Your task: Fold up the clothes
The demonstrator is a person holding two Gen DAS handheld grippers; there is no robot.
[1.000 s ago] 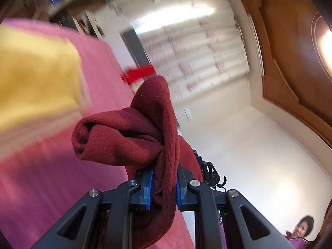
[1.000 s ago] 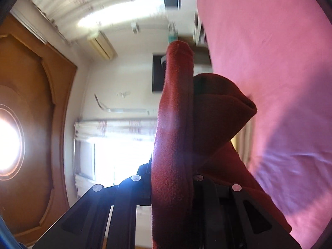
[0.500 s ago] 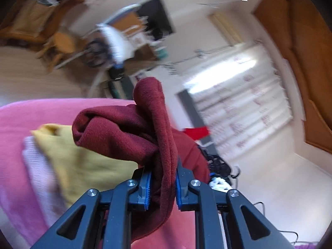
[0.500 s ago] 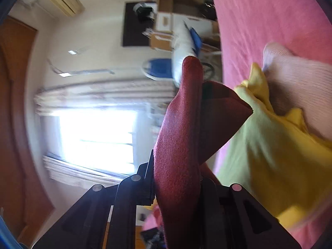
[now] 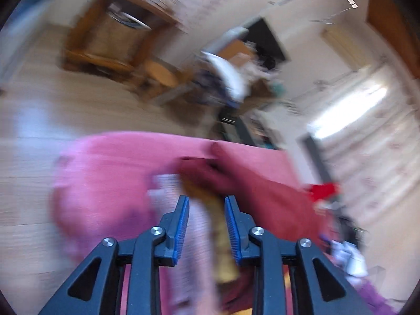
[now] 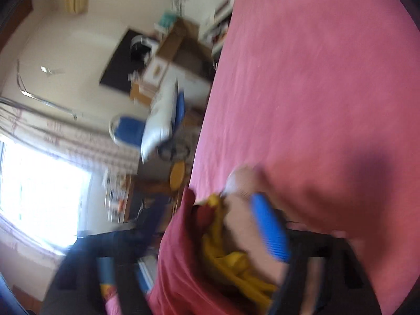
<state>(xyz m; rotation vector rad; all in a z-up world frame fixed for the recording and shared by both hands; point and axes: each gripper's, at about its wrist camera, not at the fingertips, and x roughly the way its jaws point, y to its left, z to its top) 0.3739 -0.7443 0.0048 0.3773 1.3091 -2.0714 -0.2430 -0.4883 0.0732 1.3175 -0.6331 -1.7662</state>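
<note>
Left gripper (image 5: 206, 210) gapes with nothing pinched, above a blurred stack on the pink bedspread (image 5: 105, 173).
Maroon garment (image 5: 252, 191) lies atop yellow (image 5: 223, 252) and pale folds. Right gripper (image 6: 199, 252) is smeared; one blue pad (image 6: 270, 231) shows, apparently spread, maroon cloth between.

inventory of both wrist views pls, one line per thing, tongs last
bedsheet: 1, pink, covers the bed
maroon garment: 1, dark red, on the bed, over the stack's edge
yellow garment: 1, yellow, in the stack beside the maroon one
pale garment: 1, pinkish white, in the stack
red item: 1, red, beyond the bed; too blurred to name
curtains: pale, patterned, at the bright window
left tongs: blue pads, open, empty
right tongs: blue pads, blurred, open around the stack
</note>
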